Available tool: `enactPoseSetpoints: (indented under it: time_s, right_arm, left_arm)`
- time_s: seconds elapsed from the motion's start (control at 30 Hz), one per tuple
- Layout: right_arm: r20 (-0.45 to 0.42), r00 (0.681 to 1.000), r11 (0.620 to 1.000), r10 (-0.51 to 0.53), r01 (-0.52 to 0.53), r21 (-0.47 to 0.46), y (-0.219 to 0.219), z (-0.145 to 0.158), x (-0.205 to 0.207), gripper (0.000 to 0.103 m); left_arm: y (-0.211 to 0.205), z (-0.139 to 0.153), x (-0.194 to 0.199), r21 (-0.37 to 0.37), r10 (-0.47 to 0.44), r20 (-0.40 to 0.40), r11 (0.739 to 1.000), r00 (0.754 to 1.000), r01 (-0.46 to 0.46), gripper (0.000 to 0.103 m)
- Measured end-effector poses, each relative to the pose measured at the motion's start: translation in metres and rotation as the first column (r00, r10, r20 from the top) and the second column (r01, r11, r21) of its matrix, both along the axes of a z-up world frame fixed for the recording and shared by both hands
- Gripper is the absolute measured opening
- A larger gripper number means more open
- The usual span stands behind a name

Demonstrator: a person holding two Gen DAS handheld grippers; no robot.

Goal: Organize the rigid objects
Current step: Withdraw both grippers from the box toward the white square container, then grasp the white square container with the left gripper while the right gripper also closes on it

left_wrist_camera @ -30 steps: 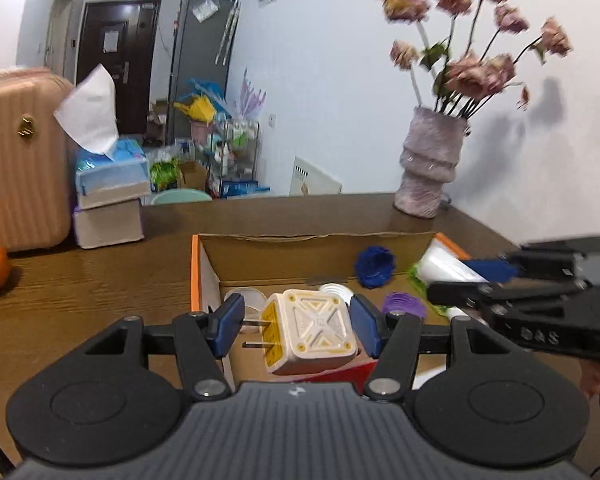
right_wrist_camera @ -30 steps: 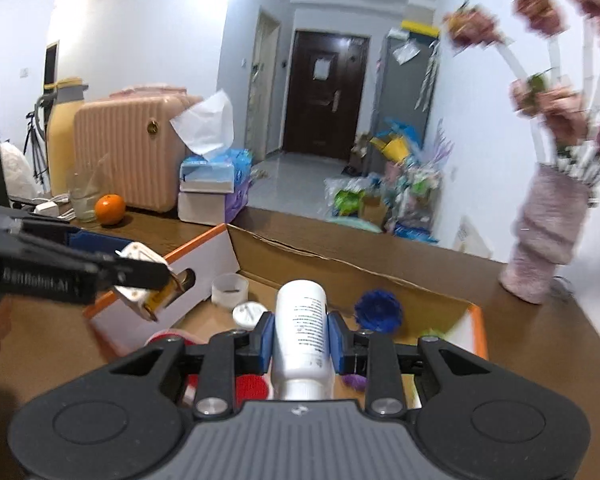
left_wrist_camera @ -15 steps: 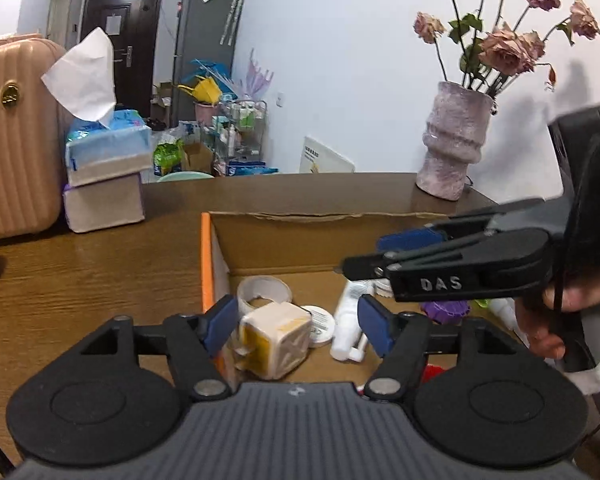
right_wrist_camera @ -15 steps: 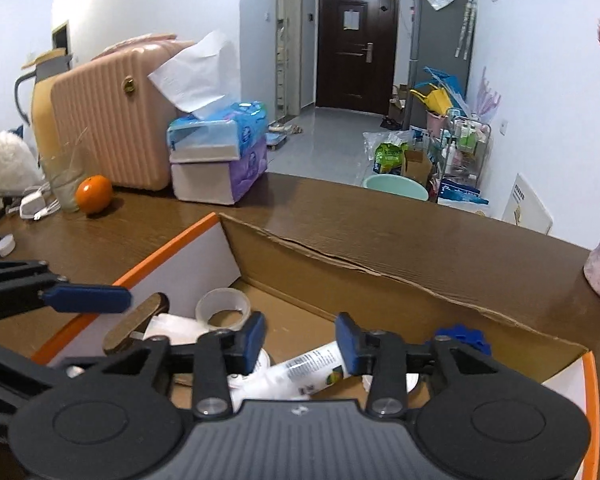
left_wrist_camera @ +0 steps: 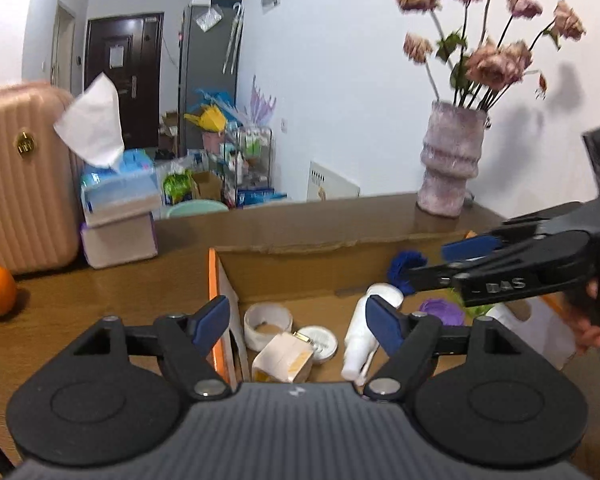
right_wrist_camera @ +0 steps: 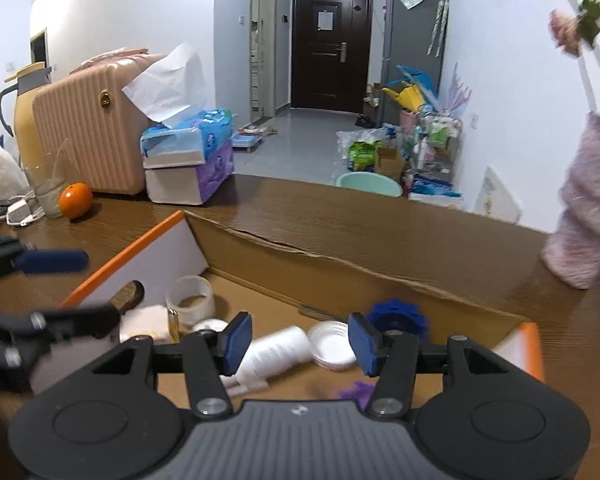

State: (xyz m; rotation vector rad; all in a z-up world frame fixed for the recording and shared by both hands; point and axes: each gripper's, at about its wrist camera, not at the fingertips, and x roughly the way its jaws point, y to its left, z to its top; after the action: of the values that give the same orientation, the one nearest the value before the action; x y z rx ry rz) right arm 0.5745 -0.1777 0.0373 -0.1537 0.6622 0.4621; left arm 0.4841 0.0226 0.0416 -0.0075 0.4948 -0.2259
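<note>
Left tool [left_wrist_camera: 300, 322] spread wide, holding nothing. Right tool [right_wrist_camera: 298, 343] likewise wide, holding nothing. Box [left_wrist_camera: 284, 268] on desk [left_wrist_camera: 80, 312]. Plug [left_wrist_camera: 283, 358] lies on box floor at 6 o'clock from tape roll [left_wrist_camera: 268, 322]; white bottle [left_wrist_camera: 366, 334] at plug's 3 o'clock.

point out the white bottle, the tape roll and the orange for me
white bottle [left_wrist_camera: 360, 330], left wrist view, on its body lying in the box
tape roll [left_wrist_camera: 268, 317], left wrist view, on its near rim
orange [right_wrist_camera: 75, 199], right wrist view, on its middle
</note>
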Motion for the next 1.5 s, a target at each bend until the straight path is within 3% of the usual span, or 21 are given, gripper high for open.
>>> enactPoseSetpoints:
  time_s: [0.33, 0.57, 0.7, 0.83, 0.97, 1.13, 1.3, 1.5]
  right_arm:
    - [0.107, 0.992, 0.998, -0.060, 0.062, -0.015, -0.059, 0.066, -0.090, 0.067]
    - [0.237, 0.971, 0.997, -0.045, 0.058, -0.049, -0.073, 0.079, -0.179, 0.083]
    - [0.279, 0.959, 0.997, -0.044, 0.060, -0.050, -0.085, 0.068, -0.227, 0.086]
    - [0.259, 0.965, 0.999, -0.047, 0.052, -0.012, -0.095, 0.050, -0.258, 0.086]
    - [0.241, 0.969, 0.998, -0.063, 0.056, 0.038, -0.101, 0.030, -0.282, 0.088]
    - [0.201, 0.978, 0.997, -0.057, 0.044, 0.068, -0.101, 0.002, -0.302, 0.088]
    - [0.196, 0.979, 0.995, -0.061, 0.043, 0.090, -0.098, -0.011, -0.306, 0.087]
    - [0.152, 0.980, 0.977, -0.125, 0.095, 0.189, -0.106, -0.022, -0.291, 0.086]
  left_arm:
    - [-0.024, 0.065, -0.095, 0.020, -0.058, 0.120, 0.998, 0.991, 0.056, 0.087]
    - [-0.033, 0.066, -0.183, 0.062, -0.093, 0.203, 0.995, 0.975, 0.082, 0.100]
    - [-0.036, 0.044, -0.217, 0.103, -0.055, 0.212, 0.994, 0.976, 0.034, 0.103]
    - [-0.031, 0.014, -0.241, 0.029, 0.047, 0.145, 0.998, 0.988, -0.052, 0.103]
    - [-0.025, -0.006, -0.256, -0.037, 0.146, 0.086, 0.989, 0.985, -0.143, 0.103]
    - [-0.030, -0.014, -0.260, -0.016, 0.199, 0.059, 0.980, 0.978, -0.199, 0.103]
    - [-0.045, -0.021, -0.251, -0.015, 0.184, 0.035, 0.983, 0.982, -0.184, 0.103]
    - [-0.057, -0.037, -0.237, 0.000, 0.127, -0.004, 0.992, 0.992, -0.127, 0.103]
